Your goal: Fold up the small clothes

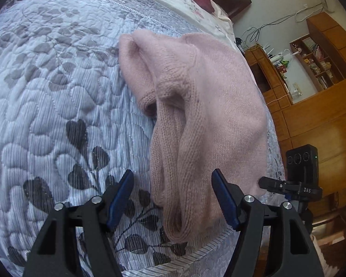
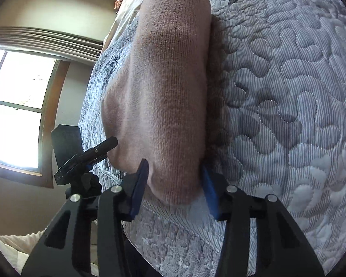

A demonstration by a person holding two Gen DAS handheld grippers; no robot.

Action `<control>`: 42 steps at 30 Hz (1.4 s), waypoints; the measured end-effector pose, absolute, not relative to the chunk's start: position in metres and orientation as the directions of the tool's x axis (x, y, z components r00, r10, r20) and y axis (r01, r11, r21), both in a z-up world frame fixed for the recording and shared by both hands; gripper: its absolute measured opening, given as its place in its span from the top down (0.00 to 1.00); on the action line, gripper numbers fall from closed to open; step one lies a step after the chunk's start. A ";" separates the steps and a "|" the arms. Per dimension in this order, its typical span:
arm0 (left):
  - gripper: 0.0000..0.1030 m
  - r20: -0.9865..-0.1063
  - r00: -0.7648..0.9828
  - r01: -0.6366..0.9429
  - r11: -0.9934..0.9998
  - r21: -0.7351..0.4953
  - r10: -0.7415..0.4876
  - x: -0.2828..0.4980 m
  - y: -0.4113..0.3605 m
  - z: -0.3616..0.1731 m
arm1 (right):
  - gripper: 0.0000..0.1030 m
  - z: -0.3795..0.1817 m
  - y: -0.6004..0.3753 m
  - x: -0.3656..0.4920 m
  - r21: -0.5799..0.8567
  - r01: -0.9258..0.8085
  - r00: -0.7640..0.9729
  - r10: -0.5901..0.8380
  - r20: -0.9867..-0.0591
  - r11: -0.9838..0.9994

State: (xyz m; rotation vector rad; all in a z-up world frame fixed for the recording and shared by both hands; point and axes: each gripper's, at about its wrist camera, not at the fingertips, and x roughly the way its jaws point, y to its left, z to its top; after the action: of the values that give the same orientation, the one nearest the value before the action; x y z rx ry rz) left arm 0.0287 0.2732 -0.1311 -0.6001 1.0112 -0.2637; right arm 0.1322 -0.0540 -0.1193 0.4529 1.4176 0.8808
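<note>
Left gripper (image 1: 173, 198): jaws spread wide, blue pads standing clear on either side of the near end of the pink knit garment (image 1: 196, 106), gripping nothing; the cloth passes between the pads without visible pinch. The stance suggests an approach lined up on the bunched sleeve (image 1: 166, 161), which runs toward the gripper in long rolls and would need flattening or tucking before any fold holds. Right gripper (image 2: 173, 184): jaws at a narrower spread, one pad at each flank of the garment's rounded near edge (image 2: 168, 106); the pads look to touch the knit, but whether they are pressing it cannot be told from this view. That placement straddles the folded edge, probably to take both layers at once. The garment lies on the quilted bedspread (image 1: 46, 92), close to the bed's edge, already doubled into a thick bundle in the right wrist view, looser and ridged in the left. Judgement: folding is partly done; the sleeve side remains untidy. Risk: soft knit may slip or drag the bedspread if seized too low. Beyond the bed stands a wooden cabinet (image 1: 323, 120), and a window (image 2: 16, 106) on the other side.
</note>
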 end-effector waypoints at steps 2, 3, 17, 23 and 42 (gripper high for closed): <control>0.33 -0.745 0.498 -0.062 0.838 -0.541 -0.444 0.024 0.271 -0.133 | 0.66 -0.117 -0.056 0.130 0.731 -0.259 -0.068 0.743 -0.666 0.632; 0.33 -0.751 0.492 -0.058 0.844 -0.533 -0.440 0.023 0.270 -0.135 | 0.67 -0.120 -0.057 0.128 0.725 -0.252 -0.067 0.736 -0.674 0.641; 0.32 -0.793 0.469 -0.074 0.878 -0.473 -0.388 0.007 0.261 -0.126 | 0.51 -0.136 -0.079 0.095 0.670 -0.210 -0.015 0.683 -0.730 0.712; 0.29 -0.795 0.511 -0.089 0.899 -0.429 -0.329 -0.027 0.248 -0.094 | 0.19 -0.105 -0.091 0.061 0.572 -0.238 0.094 0.605 -0.791 0.785; 0.22 -0.841 0.530 -0.189 0.952 -0.240 -0.107 -0.094 0.215 -0.039 | 0.10 -0.037 -0.078 -0.004 0.240 -0.272 0.307 0.320 -0.896 0.932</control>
State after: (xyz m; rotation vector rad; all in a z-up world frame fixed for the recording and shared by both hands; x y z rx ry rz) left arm -0.0940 0.2150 -0.0395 -0.3207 1.0161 0.0502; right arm -0.0044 -0.0776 -0.0367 0.0461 1.1959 0.3916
